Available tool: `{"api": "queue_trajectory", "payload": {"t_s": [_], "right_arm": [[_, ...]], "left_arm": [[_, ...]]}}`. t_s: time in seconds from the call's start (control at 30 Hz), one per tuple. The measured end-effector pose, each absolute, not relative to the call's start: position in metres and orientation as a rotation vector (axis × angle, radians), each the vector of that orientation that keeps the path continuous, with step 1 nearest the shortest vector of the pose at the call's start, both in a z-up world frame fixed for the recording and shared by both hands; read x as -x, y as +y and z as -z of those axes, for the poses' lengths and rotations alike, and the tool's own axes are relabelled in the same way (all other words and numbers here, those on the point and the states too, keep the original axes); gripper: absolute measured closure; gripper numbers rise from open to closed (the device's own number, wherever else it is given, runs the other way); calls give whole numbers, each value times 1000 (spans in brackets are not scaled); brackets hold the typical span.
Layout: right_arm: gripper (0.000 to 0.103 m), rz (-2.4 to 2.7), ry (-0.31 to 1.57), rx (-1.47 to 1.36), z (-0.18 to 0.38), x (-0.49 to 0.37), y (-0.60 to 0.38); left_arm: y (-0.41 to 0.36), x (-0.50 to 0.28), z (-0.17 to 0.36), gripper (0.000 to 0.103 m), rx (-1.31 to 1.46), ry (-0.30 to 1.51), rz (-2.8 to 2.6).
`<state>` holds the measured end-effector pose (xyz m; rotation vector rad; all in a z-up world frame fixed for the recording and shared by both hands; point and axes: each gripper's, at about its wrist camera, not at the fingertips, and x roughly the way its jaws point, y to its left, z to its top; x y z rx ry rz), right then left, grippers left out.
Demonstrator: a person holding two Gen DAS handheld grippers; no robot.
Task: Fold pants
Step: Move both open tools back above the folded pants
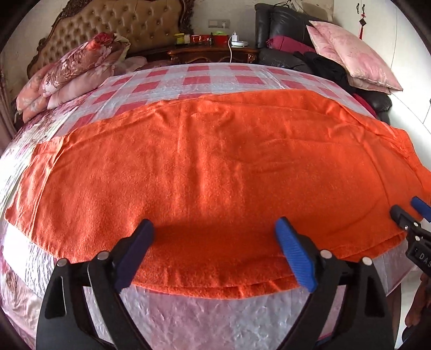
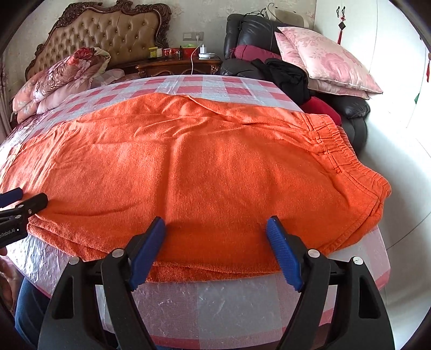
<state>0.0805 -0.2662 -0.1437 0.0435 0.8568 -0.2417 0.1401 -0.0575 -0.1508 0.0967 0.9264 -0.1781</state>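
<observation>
Orange fleece pants [image 1: 215, 167] spread flat across the bed [image 1: 188, 309], laid crosswise, doubled with one leg stacked on the other. Elastic waistband [image 2: 347, 158] bunched toward the bed's right edge, leg hems [image 1: 29, 193] out toward the left edge. Near long edge of the fabric lying close to the bed's front edge, a strip of shiny checked cover [image 2: 215, 304] showing below it.

Left gripper [image 1: 214, 231] poised over the near edge of the pants, jaws spread wide, blue pads [image 1: 295, 253] apart with only fabric between, nothing pinched. Right gripper [image 2: 215, 228] likewise gaping over the near edge closer to the waistband, gripping nothing. Each one peeking into the other's view at the side.

Further back: tufted headboard [image 1: 121, 24] at the far left, floral bedding [image 1: 72, 72] piled beneath it, wooden nightstand [image 2: 177, 66] cluttered with small items, dark leather sofa [image 2: 250, 35] near the bed's far right corner with a pink pillow [image 2: 326, 62] propped on it.
</observation>
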Motion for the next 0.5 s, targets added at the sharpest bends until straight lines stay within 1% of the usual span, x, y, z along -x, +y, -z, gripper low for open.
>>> {"api": "queue_trajectory", "payload": {"t_s": [0.27, 0.3, 0.37, 0.47, 0.5], "right_arm": [[27, 226, 882, -47, 142, -83, -268], [27, 211, 900, -77, 138, -84, -273], [28, 164, 871, -155, 121, -86, -288], [27, 212, 821, -108, 98, -101, -314], [27, 238, 830, -98, 93, -113, -331]], "left_arm": [[-53, -137, 151, 5, -89, 905, 169], [-52, -136, 151, 5, -90, 901, 170], [-52, -136, 152, 5, -91, 894, 173], [-52, -135, 152, 4, -91, 886, 170], [-51, -135, 152, 4, -92, 883, 171]]}}
